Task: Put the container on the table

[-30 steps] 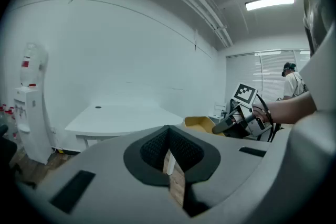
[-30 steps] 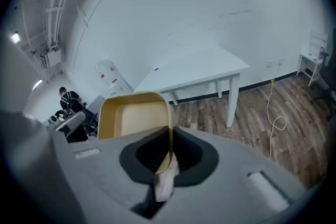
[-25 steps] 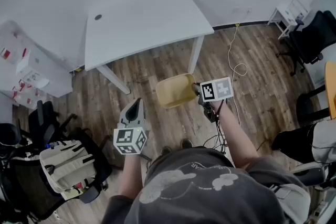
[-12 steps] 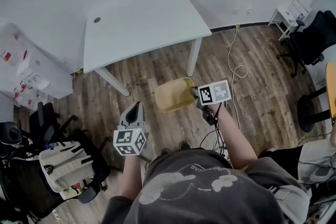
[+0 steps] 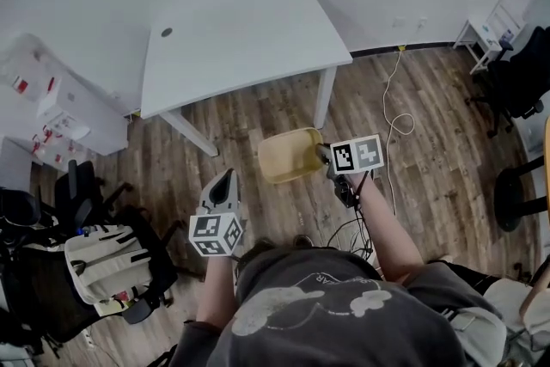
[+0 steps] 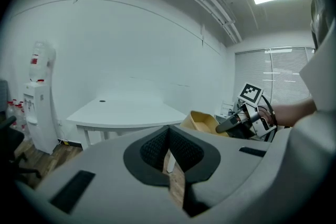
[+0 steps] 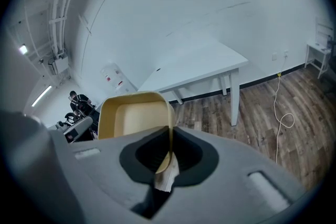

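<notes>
A shallow tan container [image 5: 289,155] hangs in the air over the wood floor, a little in front of the white table [image 5: 241,39]. My right gripper [image 5: 325,154] is shut on the container's right rim [image 7: 169,134]; the tray's hollow [image 7: 131,118] faces up. The table [image 7: 194,68] stands farther ahead in the right gripper view. My left gripper [image 5: 223,185] hovers lower left of the container, jaws closed together with nothing between them [image 6: 169,157]. From the left gripper view the container [image 6: 206,123] and the right gripper [image 6: 247,118] show at the right.
A white cable [image 5: 391,112] trails over the floor at the right. Office chairs [image 5: 94,262] and a bag stand at the left, black chairs [image 5: 516,82] at the right. A water dispenser [image 6: 37,97] stands by the left wall. A small white rack [image 5: 485,26] is far right.
The view has shifted slightly; the container and both grippers sit a touch lower and to the right in the picture. The holds are unchanged.
</notes>
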